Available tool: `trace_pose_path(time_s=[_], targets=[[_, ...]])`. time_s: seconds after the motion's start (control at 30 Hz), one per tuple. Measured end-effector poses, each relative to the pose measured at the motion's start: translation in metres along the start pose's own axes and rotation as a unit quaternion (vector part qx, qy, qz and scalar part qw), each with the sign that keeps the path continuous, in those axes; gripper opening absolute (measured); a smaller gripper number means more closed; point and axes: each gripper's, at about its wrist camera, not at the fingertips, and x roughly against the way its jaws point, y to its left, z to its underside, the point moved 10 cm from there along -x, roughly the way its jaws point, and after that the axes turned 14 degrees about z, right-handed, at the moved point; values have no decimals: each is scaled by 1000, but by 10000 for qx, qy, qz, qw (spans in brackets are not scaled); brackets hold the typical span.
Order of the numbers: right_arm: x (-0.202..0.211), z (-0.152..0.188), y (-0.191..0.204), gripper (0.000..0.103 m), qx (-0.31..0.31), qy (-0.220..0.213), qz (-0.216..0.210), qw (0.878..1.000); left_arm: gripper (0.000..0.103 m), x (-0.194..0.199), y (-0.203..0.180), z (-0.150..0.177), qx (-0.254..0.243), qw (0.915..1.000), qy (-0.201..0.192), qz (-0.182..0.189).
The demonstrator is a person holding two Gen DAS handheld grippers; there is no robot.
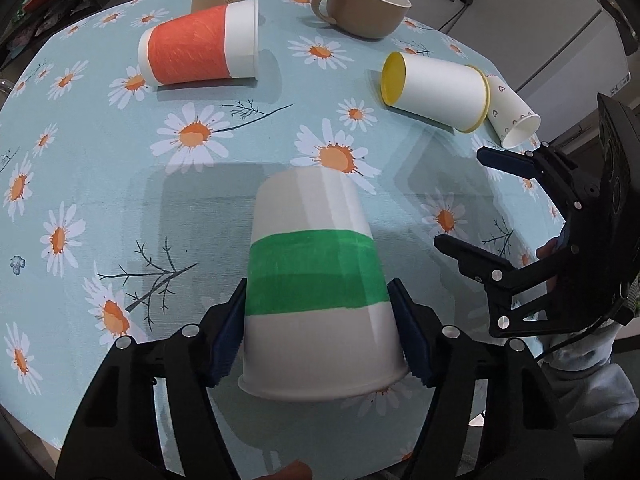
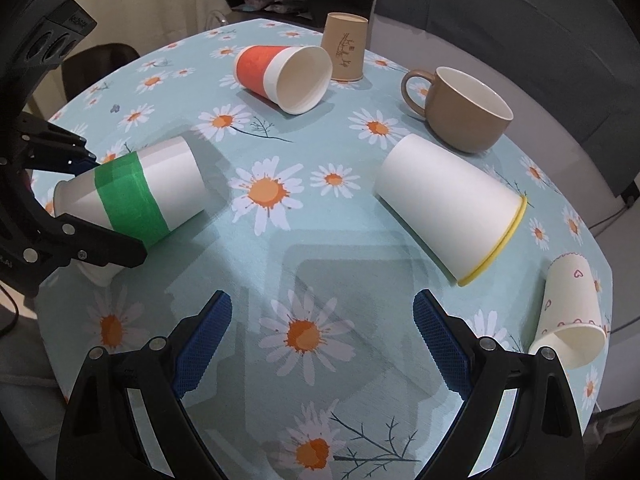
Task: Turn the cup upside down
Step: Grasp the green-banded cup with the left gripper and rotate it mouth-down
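Observation:
A white paper cup with a green band [image 1: 316, 284] is held between the blue pads of my left gripper [image 1: 318, 332], base pointing away from the camera. In the right wrist view the same cup [image 2: 132, 196] is tilted above the floral tablecloth, rim toward the left gripper [image 2: 104, 208]. My right gripper [image 2: 322, 340] is open and empty over the near part of the table; it also shows in the left wrist view [image 1: 468, 200] at the right, apart from the cup.
On the round table [image 2: 360, 420] lie an orange-banded cup [image 2: 280, 76], a white cup with a yellow rim [image 2: 452, 204] and a small heart-print cup [image 2: 572, 312], all on their sides. A brown paper cup [image 2: 344, 46] stands rim-down beside a tan mug [image 2: 464, 108].

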Motion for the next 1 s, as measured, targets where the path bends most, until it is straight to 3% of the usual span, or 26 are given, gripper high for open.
trace_pose_path(time_s=[0.23,0.47,0.77,1.0], targets=[[6,-2,10,88,38,-55,-14,10000,67,10,2,1,-173,9994,-284,-89],[17,-2,13,88,-67,-113,22,9999,67,23,-4,-2,-784,9930,-874,-151],[26,7,24,88,-305,-148,-30,9994,67,37,-8,-5,-1467,9686,-2007,-97],[33,15,32,88,-505,-208,-8,9985,67,36,-10,2,-1812,9520,-2445,-333]])
